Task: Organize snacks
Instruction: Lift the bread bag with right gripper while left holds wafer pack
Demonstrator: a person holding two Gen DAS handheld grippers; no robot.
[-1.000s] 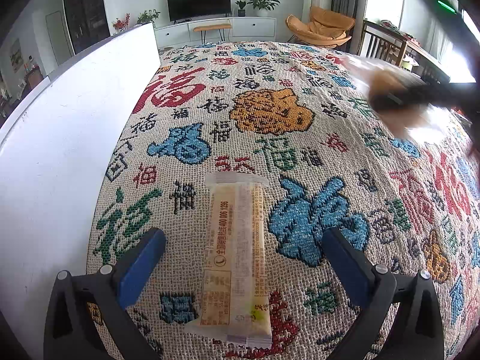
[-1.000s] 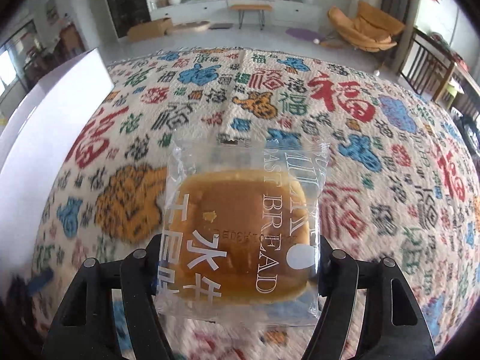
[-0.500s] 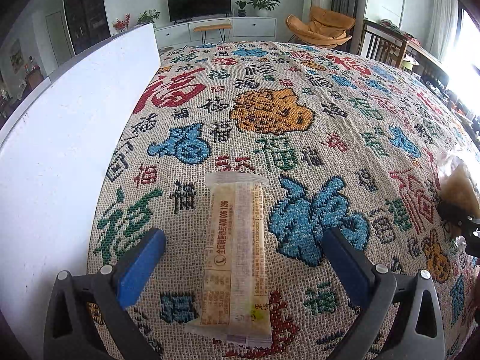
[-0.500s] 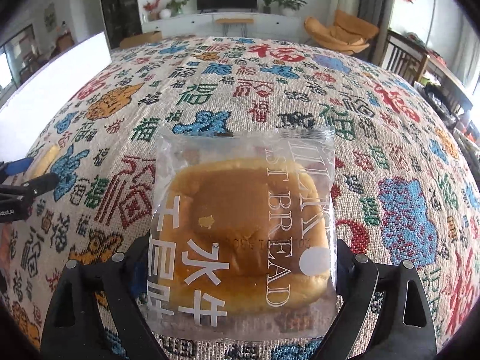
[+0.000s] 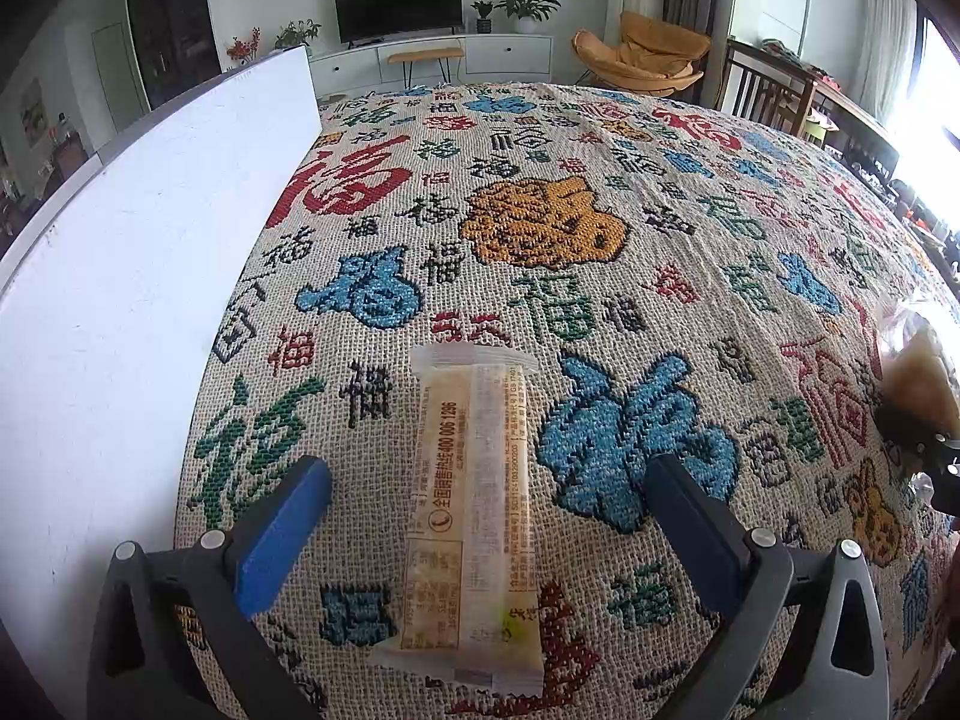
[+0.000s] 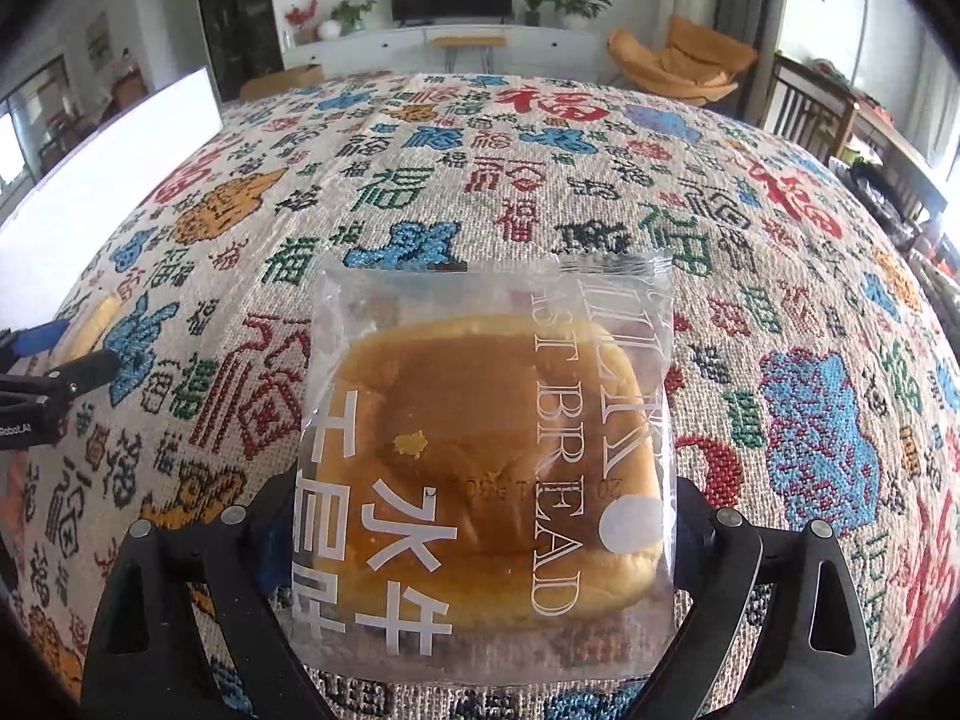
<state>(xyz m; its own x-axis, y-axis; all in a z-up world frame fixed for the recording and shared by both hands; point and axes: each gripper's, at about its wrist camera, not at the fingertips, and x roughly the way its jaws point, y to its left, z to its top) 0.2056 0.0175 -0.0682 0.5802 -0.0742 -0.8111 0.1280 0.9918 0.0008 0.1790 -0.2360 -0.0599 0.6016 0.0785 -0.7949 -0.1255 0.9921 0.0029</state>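
Note:
A long pale snack bar in a clear wrapper (image 5: pixel 471 510) lies on the patterned tablecloth (image 5: pixel 540 228), lengthwise between my left gripper's fingers. My left gripper (image 5: pixel 480 516) is open around it, blue pads apart from the wrapper. My right gripper (image 6: pixel 480 534) is shut on a clear bag of toast bread (image 6: pixel 486 450), held low over the cloth. The bread bag also shows at the right edge of the left wrist view (image 5: pixel 918 384). The left gripper shows at the left edge of the right wrist view (image 6: pixel 54 372).
A tall white board (image 5: pixel 120 276) stands along the table's left edge, close to my left gripper; it also shows in the right wrist view (image 6: pixel 120 144). Beyond the table are a TV cabinet (image 5: pixel 444 57), an orange lounge chair (image 5: pixel 648 54) and wooden chairs (image 5: pixel 774 90).
My right gripper has carried the bread bag from the far right of the table down toward the near right and lowered it. My left gripper and the snack bar have not moved.

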